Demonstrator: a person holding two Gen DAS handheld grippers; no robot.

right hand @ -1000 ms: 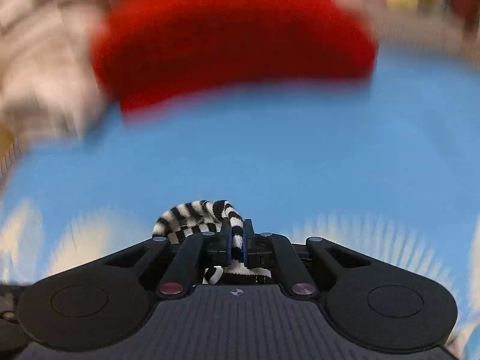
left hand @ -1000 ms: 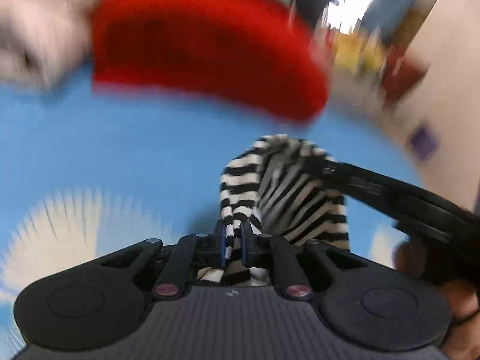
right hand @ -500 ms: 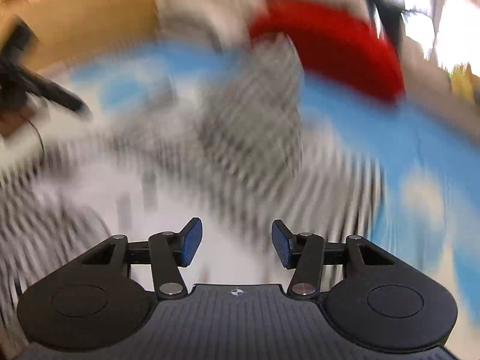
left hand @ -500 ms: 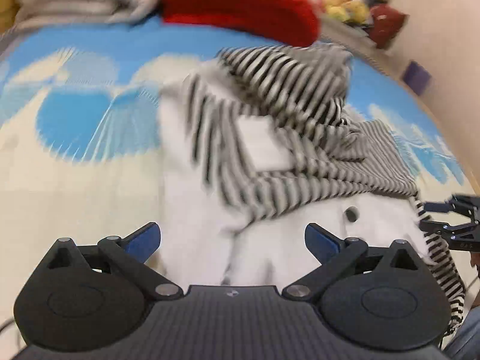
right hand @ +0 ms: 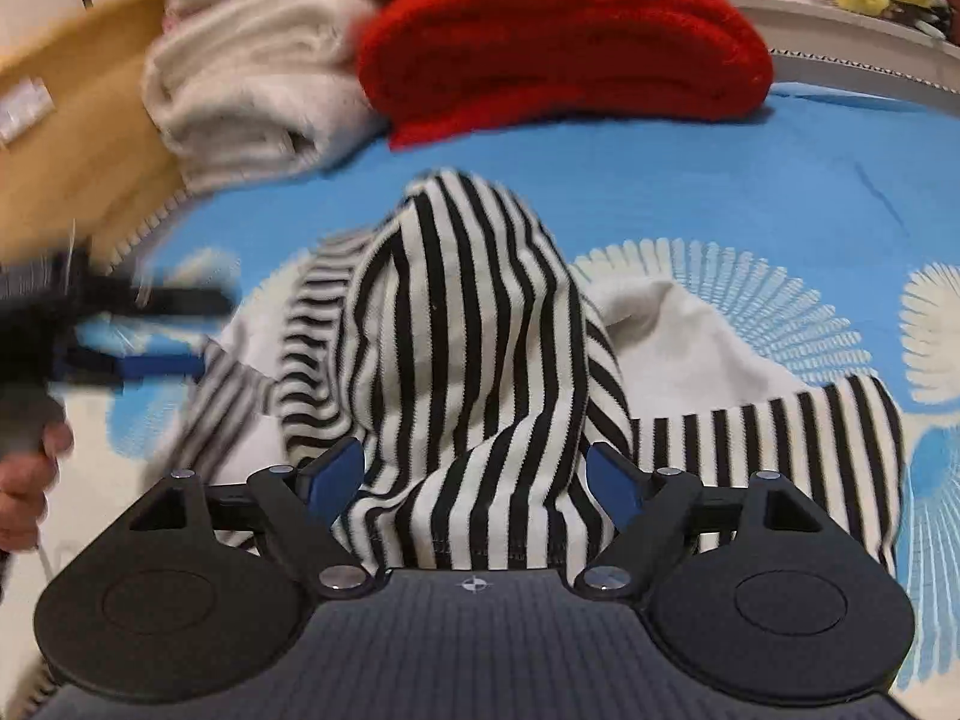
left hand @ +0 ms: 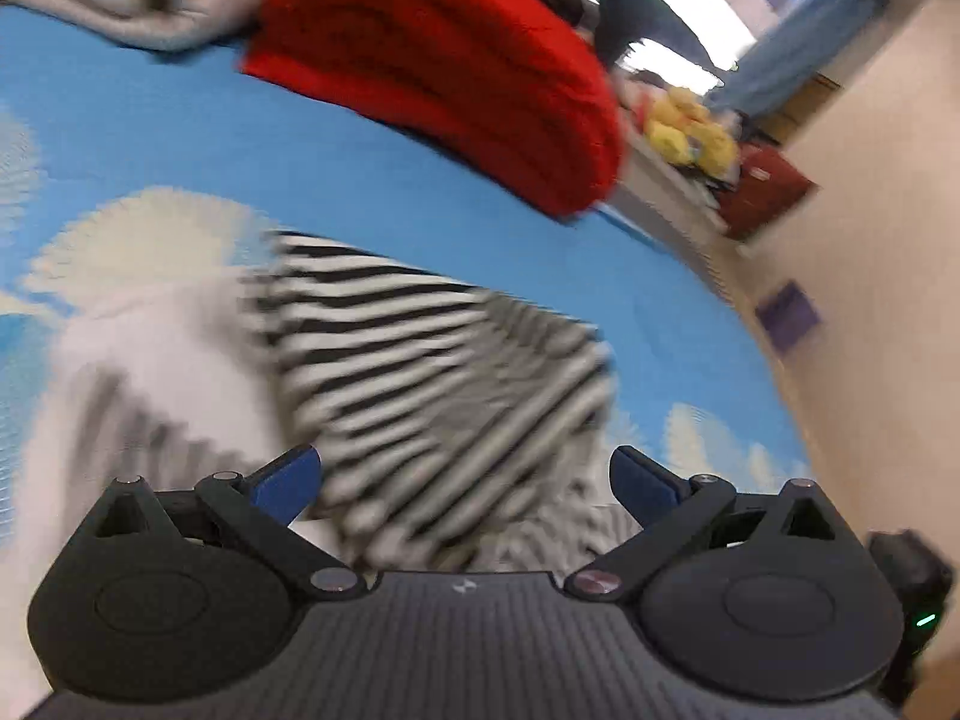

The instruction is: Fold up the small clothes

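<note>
A small black-and-white striped garment with white panels [right hand: 474, 360] lies crumpled on the blue patterned cover [right hand: 720, 180], its striped hood humped up in the middle. In the left wrist view it shows blurred [left hand: 432, 372]. My right gripper [right hand: 474, 480] is open, its blue pads on either side of the hood's near hem, holding nothing. My left gripper [left hand: 465, 480] is open just over the striped cloth, empty. It also shows at the left of the right wrist view [right hand: 120, 354], blurred.
A folded red blanket [right hand: 558, 36] and a cream blanket [right hand: 252, 84] lie at the far side of the cover. Yellow plush toys [left hand: 690, 126] and a red bag [left hand: 762, 186] sit on a ledge beyond. A wall [left hand: 888, 240] runs along the right.
One second ago both grippers were shut on the striped garment and held it up. They have let it go, it dropped onto the cover, and both now stand open close over it.
</note>
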